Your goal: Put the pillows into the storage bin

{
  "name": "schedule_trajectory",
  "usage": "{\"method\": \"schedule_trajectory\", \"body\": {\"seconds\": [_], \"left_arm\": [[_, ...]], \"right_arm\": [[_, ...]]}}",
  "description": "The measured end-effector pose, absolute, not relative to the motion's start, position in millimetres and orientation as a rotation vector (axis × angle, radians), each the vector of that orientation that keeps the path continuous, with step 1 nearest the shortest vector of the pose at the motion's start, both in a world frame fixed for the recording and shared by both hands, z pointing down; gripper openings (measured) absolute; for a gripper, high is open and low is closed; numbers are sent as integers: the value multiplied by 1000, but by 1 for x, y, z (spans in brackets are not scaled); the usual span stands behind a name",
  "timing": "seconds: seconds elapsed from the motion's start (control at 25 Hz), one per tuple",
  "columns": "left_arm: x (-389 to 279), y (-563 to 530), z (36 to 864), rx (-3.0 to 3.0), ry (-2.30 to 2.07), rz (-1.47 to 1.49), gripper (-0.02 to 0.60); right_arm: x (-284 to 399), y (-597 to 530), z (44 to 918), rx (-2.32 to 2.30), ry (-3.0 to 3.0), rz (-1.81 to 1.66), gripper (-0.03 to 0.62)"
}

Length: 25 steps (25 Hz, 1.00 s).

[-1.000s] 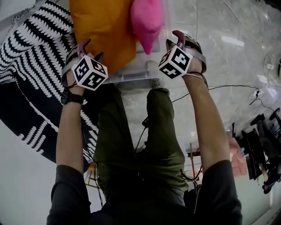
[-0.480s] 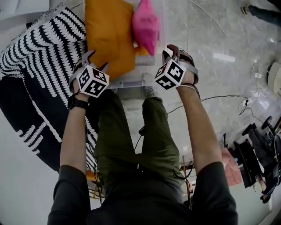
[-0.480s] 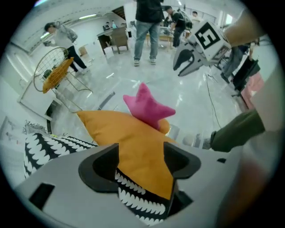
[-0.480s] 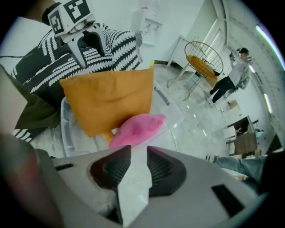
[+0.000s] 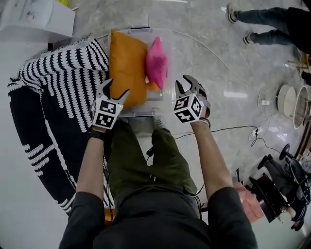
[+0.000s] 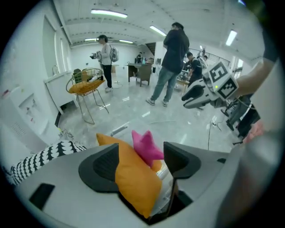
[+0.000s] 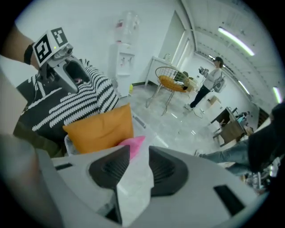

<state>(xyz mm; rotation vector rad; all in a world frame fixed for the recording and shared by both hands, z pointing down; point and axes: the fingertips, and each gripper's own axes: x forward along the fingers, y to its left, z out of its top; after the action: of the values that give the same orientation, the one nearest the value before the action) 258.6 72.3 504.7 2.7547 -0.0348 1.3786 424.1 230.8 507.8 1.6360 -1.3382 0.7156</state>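
Observation:
A clear storage bin [image 5: 142, 110] stands on the floor in front of the person's feet. In it an orange pillow [image 5: 126, 68] lies on the left and a pink pillow [image 5: 156, 62] stands on the right. My left gripper [image 5: 117, 87] hangs above the bin's near left corner, jaws wide open and empty; its own view shows the orange pillow [image 6: 133, 182] and the pink pillow [image 6: 144, 144] far below the gap. My right gripper [image 5: 185, 81] hangs above the near right corner. Its jaws have just been opening a little, leaving a narrow gap with nothing in it.
A black-and-white patterned rug [image 5: 58, 82] lies left of the bin, with a white cabinet [image 5: 34, 14] beyond it. Someone's legs [image 5: 262, 19] stand at the far right. Cables [image 5: 243, 129] and dark equipment [image 5: 272, 189] are on the right. A wire chair [image 6: 87, 84] stands farther off.
Both grippers have lifted well up from the bin, which now looks smaller and shows whole. The left gripper has rolled. Both pillows stay in the bin.

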Motion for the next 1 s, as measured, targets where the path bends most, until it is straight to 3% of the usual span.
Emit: {"method": "schedule_trajectory", "body": {"seconds": [0.56, 1.0], "left_arm": [[228, 62, 248, 2965, -290, 746, 297], [177, 112, 166, 3093, -234, 630, 267]], "right_arm": [[400, 238, 244, 2039, -1417, 447, 121], [345, 272, 140, 2170, -1555, 267, 121]]}}
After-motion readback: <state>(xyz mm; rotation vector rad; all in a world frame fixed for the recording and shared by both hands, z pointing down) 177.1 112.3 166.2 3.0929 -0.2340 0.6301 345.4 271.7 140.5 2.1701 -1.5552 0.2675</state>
